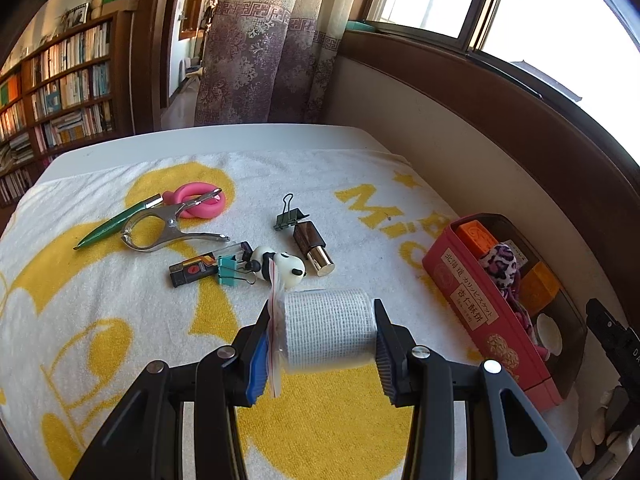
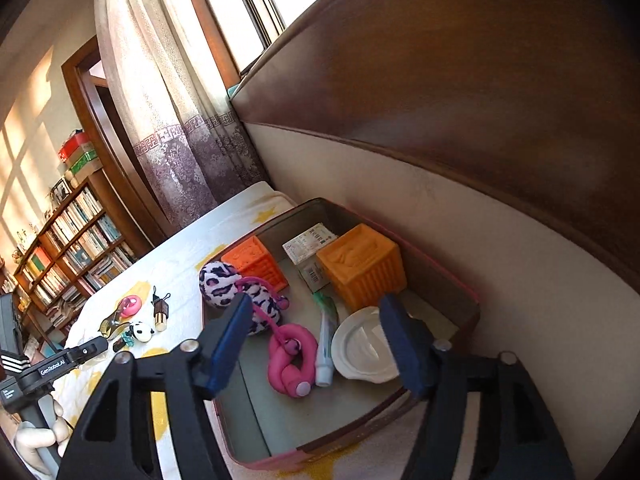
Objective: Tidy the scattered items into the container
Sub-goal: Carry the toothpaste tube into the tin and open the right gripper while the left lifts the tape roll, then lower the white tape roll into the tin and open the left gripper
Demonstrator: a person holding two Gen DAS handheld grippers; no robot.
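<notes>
My left gripper is shut on a white gauze roll in a clear bag, lifted above the towel. Beyond it lie a panda figure, a teal binder clip, a lighter, a lipstick, a black binder clip, a metal clamp, a green pen and a pink knot. My right gripper stands open over the pink tin, nothing between its fingers. Inside the pink tin lie a white dish, a toothpaste tube, a pink knotted toy, a spotted plush and two orange blocks.
A yellow and white towel covers the table. The pink tin sits at the right edge against a cream wall under a window. A gloved hand holds the left gripper's handle. Bookshelves and a curtain stand behind.
</notes>
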